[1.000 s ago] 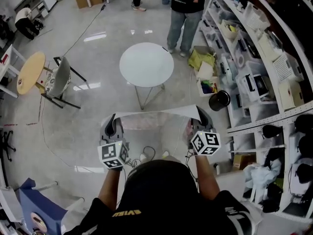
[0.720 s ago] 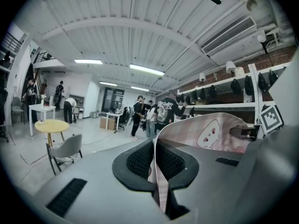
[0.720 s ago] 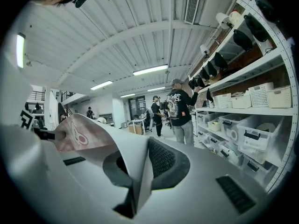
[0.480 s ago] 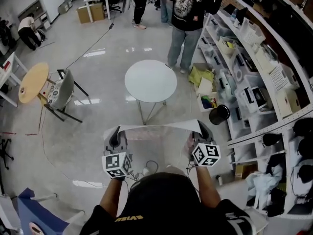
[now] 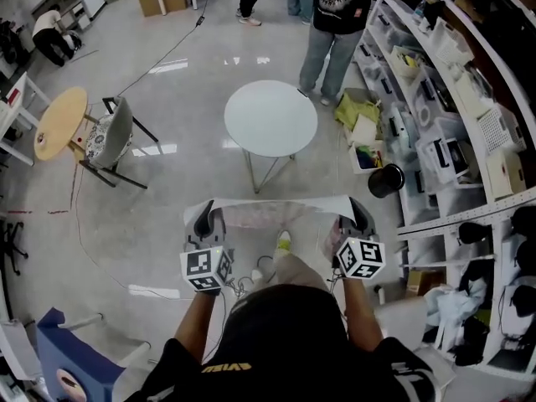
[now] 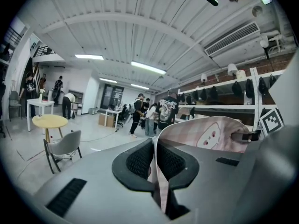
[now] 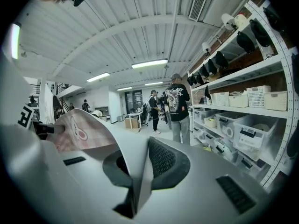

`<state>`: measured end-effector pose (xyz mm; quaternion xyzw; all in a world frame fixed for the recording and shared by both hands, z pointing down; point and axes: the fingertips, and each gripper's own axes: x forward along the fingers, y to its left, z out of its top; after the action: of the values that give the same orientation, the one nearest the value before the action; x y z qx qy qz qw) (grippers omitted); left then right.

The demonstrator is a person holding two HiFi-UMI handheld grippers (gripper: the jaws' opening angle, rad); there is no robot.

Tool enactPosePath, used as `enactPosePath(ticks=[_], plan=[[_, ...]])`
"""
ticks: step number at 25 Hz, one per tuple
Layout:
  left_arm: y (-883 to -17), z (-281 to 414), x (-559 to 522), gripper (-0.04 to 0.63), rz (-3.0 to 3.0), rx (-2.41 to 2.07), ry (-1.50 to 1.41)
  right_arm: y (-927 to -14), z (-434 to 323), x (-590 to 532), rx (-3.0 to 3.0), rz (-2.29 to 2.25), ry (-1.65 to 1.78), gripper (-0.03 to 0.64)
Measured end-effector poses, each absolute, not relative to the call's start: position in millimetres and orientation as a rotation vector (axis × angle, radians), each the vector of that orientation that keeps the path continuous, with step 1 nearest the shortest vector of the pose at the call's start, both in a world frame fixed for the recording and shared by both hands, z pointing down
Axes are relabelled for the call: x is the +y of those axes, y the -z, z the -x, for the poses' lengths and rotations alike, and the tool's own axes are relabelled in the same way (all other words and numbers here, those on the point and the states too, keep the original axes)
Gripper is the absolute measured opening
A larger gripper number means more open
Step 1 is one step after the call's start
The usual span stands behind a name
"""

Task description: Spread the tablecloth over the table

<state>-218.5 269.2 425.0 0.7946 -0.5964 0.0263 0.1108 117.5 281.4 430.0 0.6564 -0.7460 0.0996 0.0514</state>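
Observation:
A pale pink checked tablecloth [image 5: 276, 213] with a cartoon print hangs stretched between my two grippers in the head view. My left gripper [image 5: 207, 222] is shut on its left corner, and the cloth edge [image 6: 158, 181] runs between the black pads. At the other end, my right gripper [image 5: 350, 218] is shut on the right corner; the cloth [image 7: 140, 181] is pinched there too. The round white table [image 5: 270, 117] stands on thin metal legs on the floor ahead, a short way beyond the cloth.
A person in dark top and jeans [image 5: 335, 23] stands just behind the table. Shelves with bins [image 5: 452, 82] line the right side, with a black bucket [image 5: 385, 180] at their foot. A chair [image 5: 109, 141] and a round wooden table [image 5: 60, 122] stand to the left. Cables trail on the floor.
The round table has come nearer in the head view as both grippers carry the stretched cloth forward. A foot now shows under the cloth. Both grips are unchanged.

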Motion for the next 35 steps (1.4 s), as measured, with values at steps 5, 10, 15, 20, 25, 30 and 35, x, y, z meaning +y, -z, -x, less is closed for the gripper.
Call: enactPosePath(ticks=[5, 10, 15, 20, 25, 30, 35], plan=[[-427.9, 217.1, 235.1, 0.021, -2.327, -1.756, -0.095, -441.6, -119.1, 245.6, -2.259, -1.995, -0.33, 0.017], [-435.0, 206.9, 195.4, 0.023, -2.321, -1.752, -0.157, -457.8, -128.7, 196.4, -2.246, -1.983, -0.377, 0.017], [-431.2, 196.5, 144.2, 0.023, -2.308, -1.778, -0.178, -456.0, -139.7, 144.7, -2.267, -1.964, -0.376, 0.017], [-419.5, 182.2, 99.5, 0.023, -2.303, -1.804, -0.207, -442.4, -153.3, 95.8, -2.306, -1.944, -0.328, 0.017], [-415.4, 160.6, 64.1, 0.023, -2.29, -1.823, -0.229, -439.9, -174.8, 57.5, -2.308, -1.922, -0.275, 0.017], [-409.1, 142.6, 38.1, 0.023, -2.285, -1.848, -0.23, -434.5, -192.6, 28.9, -2.334, -1.914, -0.251, 0.017], [-400.1, 131.5, 16.1, 0.023, -2.3, -1.854, -0.242, -428.1, -202.7, 8.8, -2.308, -1.931, -0.186, 0.015]])
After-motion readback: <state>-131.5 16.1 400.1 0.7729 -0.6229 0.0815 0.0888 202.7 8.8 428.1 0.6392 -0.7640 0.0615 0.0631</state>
